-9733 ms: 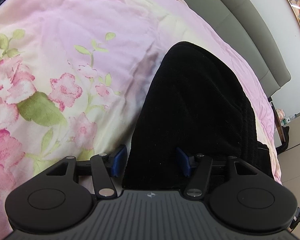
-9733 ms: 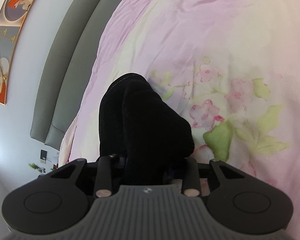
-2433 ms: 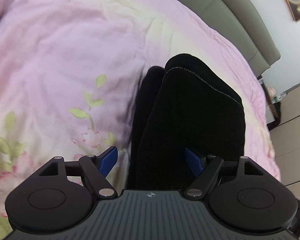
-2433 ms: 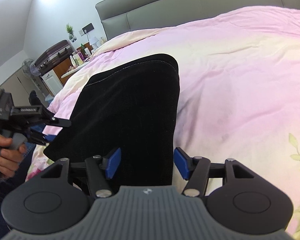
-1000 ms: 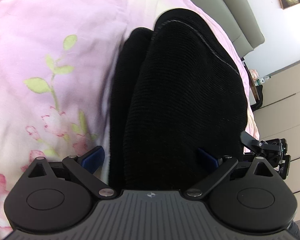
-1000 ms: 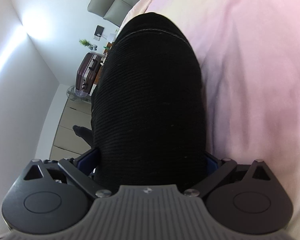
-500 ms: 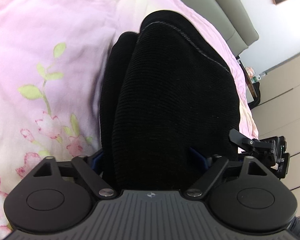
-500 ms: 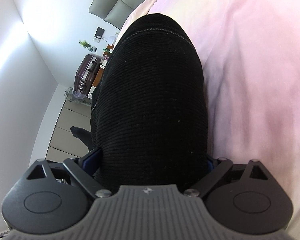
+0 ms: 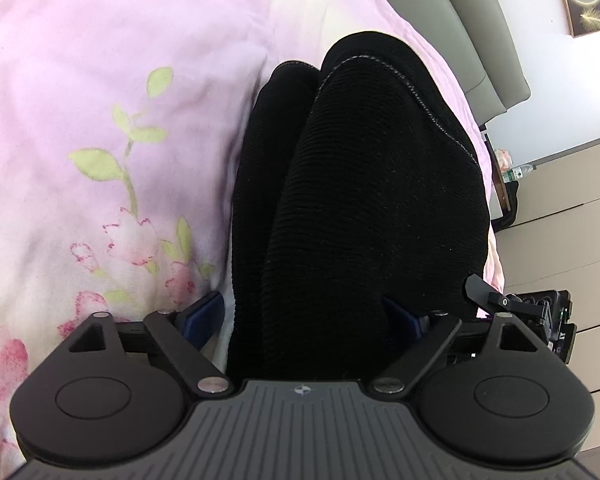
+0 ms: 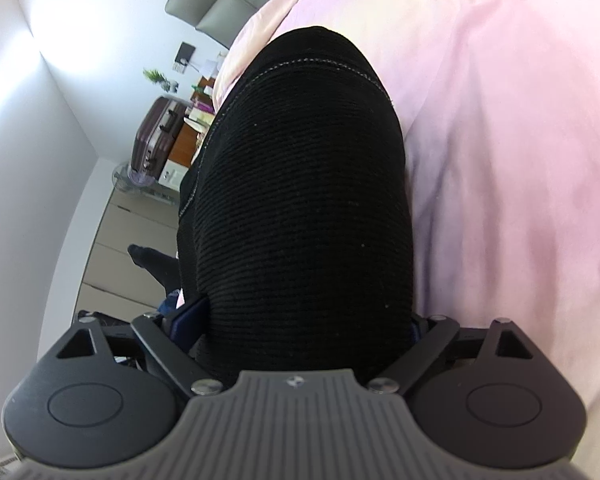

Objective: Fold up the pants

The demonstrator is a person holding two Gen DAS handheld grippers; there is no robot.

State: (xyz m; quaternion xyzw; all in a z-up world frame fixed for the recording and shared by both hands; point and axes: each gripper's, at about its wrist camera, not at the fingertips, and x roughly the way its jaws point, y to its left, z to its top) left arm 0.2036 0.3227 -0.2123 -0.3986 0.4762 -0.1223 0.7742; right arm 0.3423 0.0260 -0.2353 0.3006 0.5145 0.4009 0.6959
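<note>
The black ribbed pants lie folded in thick layers on the pink floral duvet. My left gripper is open, its blue pads standing either side of the folded bundle's near end. In the right wrist view the pants fill the middle, with a stitched hem at the far end. My right gripper is open wide around the bundle's other near end, one blue pad showing at the left, the right one mostly hidden. The right gripper's body also shows in the left wrist view.
A grey padded headboard runs along the far side of the bed. Beyond the bed edge in the right wrist view stand a maroon suitcase, a fan and a cluttered side table. A person's socked foot is on the floor.
Both grippers have stayed around the folded bundle with small shifts of view. The left gripper's jaws narrowed slightly against the cloth compared with one second ago.
</note>
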